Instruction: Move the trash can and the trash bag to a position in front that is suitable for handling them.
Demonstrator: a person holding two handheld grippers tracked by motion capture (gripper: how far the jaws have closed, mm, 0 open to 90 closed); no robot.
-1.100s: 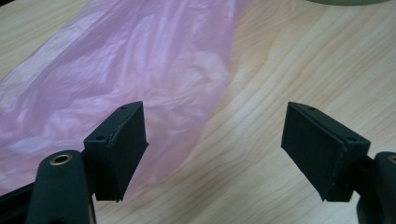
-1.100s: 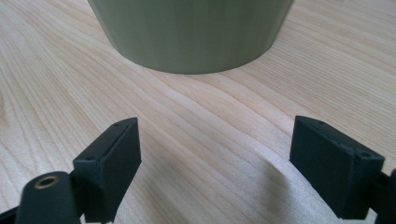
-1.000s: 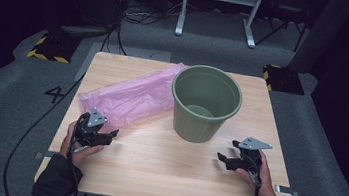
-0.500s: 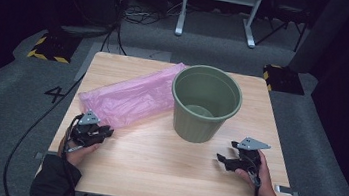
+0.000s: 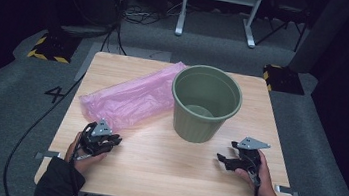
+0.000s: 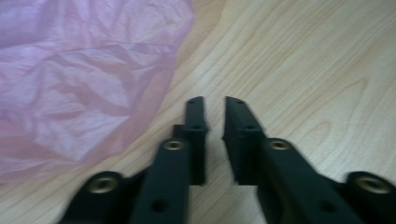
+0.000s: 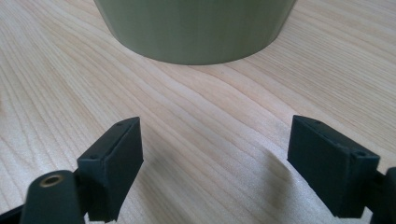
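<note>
— While the left gripper [image 5: 112, 142] rests near the table's [image 5: 163, 172] front-left corner, where does the pink plastic bag [image 5: 129, 98] lie?

— Just ahead of it, stretching from the left edge toward the far middle; in the left gripper view the bag's [image 6: 79, 79] crumpled near end sits just beside the jaws, to their left, apart from them as far as I can tell.

— And the jaws?

— Narrow, with a thin gap and bare wood in it; they have just been opening a little after closing; nothing sits between them.

— The other one?

— The right gripper [image 5: 222, 160] sits near the front-right corner; in its own view the jaws stand wide over bare wood; the green bucket [image 7: 196, 28] stands ahead of them, apart.

— Where is the bucket on the table?

— Upright, around the middle, a little toward the far-right; the bag's far end reaches its side, though I cannot tell whether they touch.

— Anything hard to read?

— The bucket's top is cut off in the right gripper view; the left gripper view is blurred, and the bag runs off its left and top edges.

— The surroundings?

— Pale wood grain; grey carpet [image 5: 11, 98] below; cables [image 5: 137, 15] and a white frame [image 5: 219, 3] stand in the dark beyond the far edge.
</note>
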